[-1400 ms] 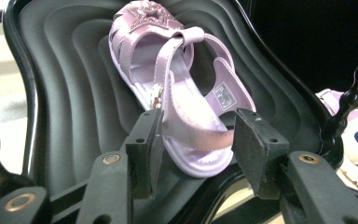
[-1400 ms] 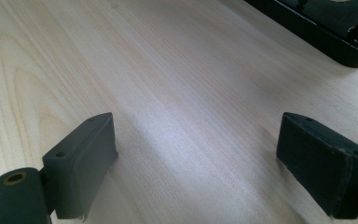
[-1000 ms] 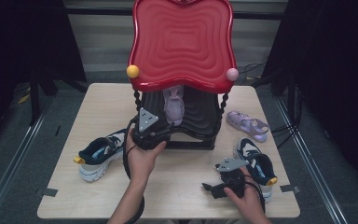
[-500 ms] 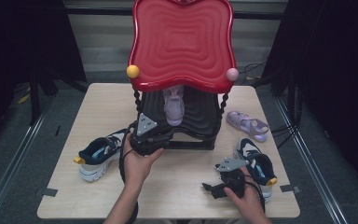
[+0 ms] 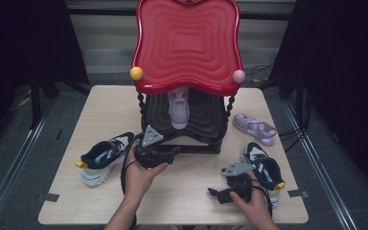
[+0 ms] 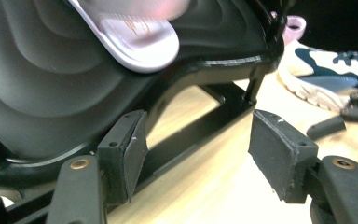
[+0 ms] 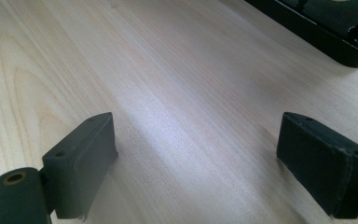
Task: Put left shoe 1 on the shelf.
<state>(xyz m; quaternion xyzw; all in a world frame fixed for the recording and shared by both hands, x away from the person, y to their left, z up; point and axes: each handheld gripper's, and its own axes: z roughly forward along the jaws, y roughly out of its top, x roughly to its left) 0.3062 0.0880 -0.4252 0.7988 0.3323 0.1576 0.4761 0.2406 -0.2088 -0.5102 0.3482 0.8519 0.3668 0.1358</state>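
Note:
A lilac sandal lies on the black lower shelf of a rack with a red wavy top. My left gripper is low at the shelf's front left edge, just below and short of the sandal. Its jaws have just been opening and stand open with nothing between them. My right gripper rests open over bare table, near the front right. A second lilac sandal lies on the table to the right of the rack.
A navy and white sneaker lies left of the rack; its mate lies at the right, beside my right hand. The rack's black base bar runs along the table. A yellow knob and a pink knob stick out of the red top.
My left gripper has drawn back from the shelf toward the person and sunk lower. The sandal stays on the shelf. The right gripper has kept still.

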